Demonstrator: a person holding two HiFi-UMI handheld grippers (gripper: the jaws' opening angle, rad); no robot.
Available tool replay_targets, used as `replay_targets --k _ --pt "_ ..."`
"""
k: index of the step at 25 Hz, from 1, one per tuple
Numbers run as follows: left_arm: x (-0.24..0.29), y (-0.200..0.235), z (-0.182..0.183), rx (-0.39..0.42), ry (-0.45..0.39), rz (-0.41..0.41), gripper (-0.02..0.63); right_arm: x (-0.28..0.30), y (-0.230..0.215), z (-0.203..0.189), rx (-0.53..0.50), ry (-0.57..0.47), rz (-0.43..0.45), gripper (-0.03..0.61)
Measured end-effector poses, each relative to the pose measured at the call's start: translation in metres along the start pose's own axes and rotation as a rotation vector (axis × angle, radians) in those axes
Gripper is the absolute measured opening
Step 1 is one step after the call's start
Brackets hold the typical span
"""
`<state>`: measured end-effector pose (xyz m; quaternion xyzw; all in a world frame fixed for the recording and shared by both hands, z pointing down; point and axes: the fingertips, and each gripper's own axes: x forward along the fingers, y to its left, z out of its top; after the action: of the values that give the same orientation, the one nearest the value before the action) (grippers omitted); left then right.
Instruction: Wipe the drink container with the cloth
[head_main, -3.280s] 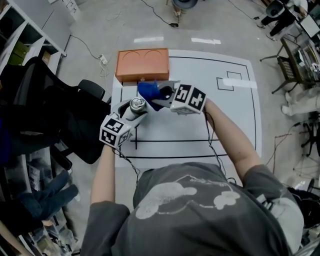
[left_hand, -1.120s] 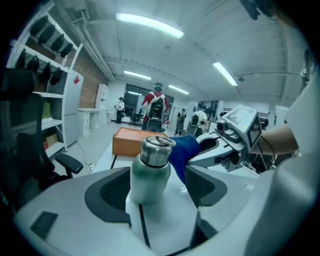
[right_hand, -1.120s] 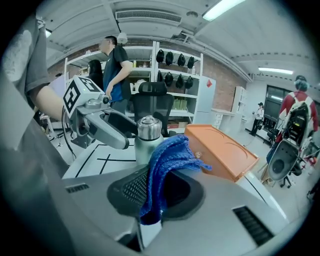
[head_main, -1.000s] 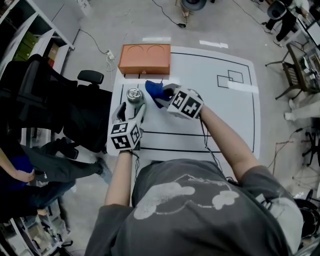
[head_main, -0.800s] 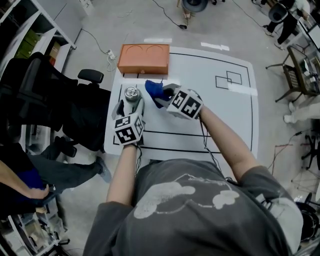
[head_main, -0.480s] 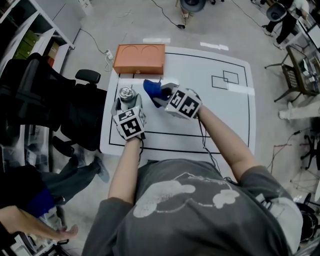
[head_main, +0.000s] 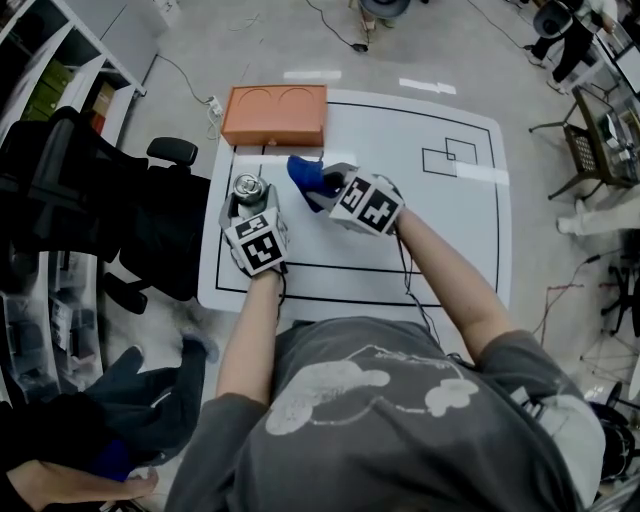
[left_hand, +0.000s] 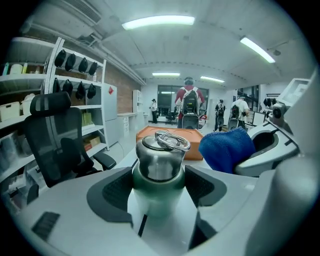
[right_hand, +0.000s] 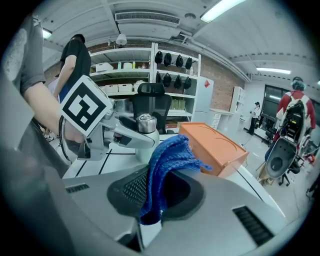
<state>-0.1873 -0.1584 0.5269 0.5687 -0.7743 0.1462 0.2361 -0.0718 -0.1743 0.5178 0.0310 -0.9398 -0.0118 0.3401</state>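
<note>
At a white table (head_main: 430, 240) marked with black lines, an orange box (head_main: 274, 115) at its far edge, a person works with a gripper in each hand. The left gripper (head_main: 246, 203) has its jaws set wide and closed on the sides of a steel bottle (head_main: 245, 186), which stands upright near the table's left edge, in front of the box. Whether its base rests on the table cannot be told. The right gripper (head_main: 328, 188) is clamped on a bunched blue cloth (head_main: 303, 173), held just beside the bottle's right side and apart from it. Both items are in hand, so the set-up looks done. The wiping itself, cloth against metal, appears to be what is left.
</note>
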Motion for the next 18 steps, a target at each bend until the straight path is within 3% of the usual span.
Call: replay_targets --k 6,11,18 --pt "0.0 -0.001 -0.001 0.069 -0.005 -0.13 0.327 0.007 -0.004 0.012 -0.003 -0.012 -0.004 0.041" --pt "-0.004 -0.002 0.0 0.15 -0.017 -0.29 0.327 0.014 -0.005 0.027 -0.019 -0.025 0.01 0.041" --pt "-0.009 0.0 -0.002 0.307 0.006 -0.546 0.327 0.026 0.004 0.049 -0.069 -0.047 0.098 0.041"
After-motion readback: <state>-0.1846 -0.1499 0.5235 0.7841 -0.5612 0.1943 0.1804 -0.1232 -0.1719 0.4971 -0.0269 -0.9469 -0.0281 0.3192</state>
